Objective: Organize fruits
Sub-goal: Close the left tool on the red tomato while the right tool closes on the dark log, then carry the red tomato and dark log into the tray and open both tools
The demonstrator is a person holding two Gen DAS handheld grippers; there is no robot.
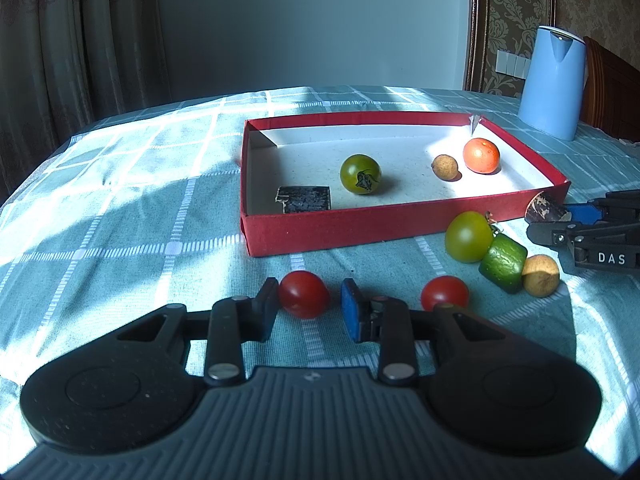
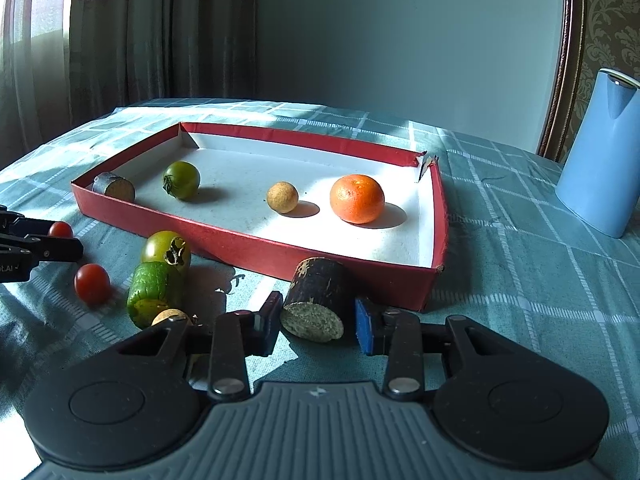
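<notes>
Checked teal tablecloth (image 2: 520, 280), soft, sunlit in patches.

Right gripper (image 2: 316, 308) is narrowed onto dark cane chunk (image 2: 318, 284), which lies on its side just outside the near wall of the red box (image 2: 256, 248). Both pads look to be against its skin. The chunk looks stiff and woody, not crushable, light to moderate in weight. Take hold across the round barrel, not the cut ends; it could roll.

Left gripper (image 1: 310, 292) is narrowed around red cherry tomato (image 1: 304, 294) on the cloth. The black finger touches it, the blue pad stands just clear, so no pinch yet. The skin looks smooth and slippery and the fruit soft, so squeeze it gently at its widest part.

A second red tomato (image 1: 445, 293), green tomato (image 1: 469, 242), cucumber piece (image 1: 503, 264) and longan (image 1: 540, 276) are loose nearby. The box holds an orange (image 2: 357, 199) and others. Blue jug (image 2: 596, 160) stands to the far right, with a curtain (image 2: 140, 20) and a plain wall behind.
</notes>
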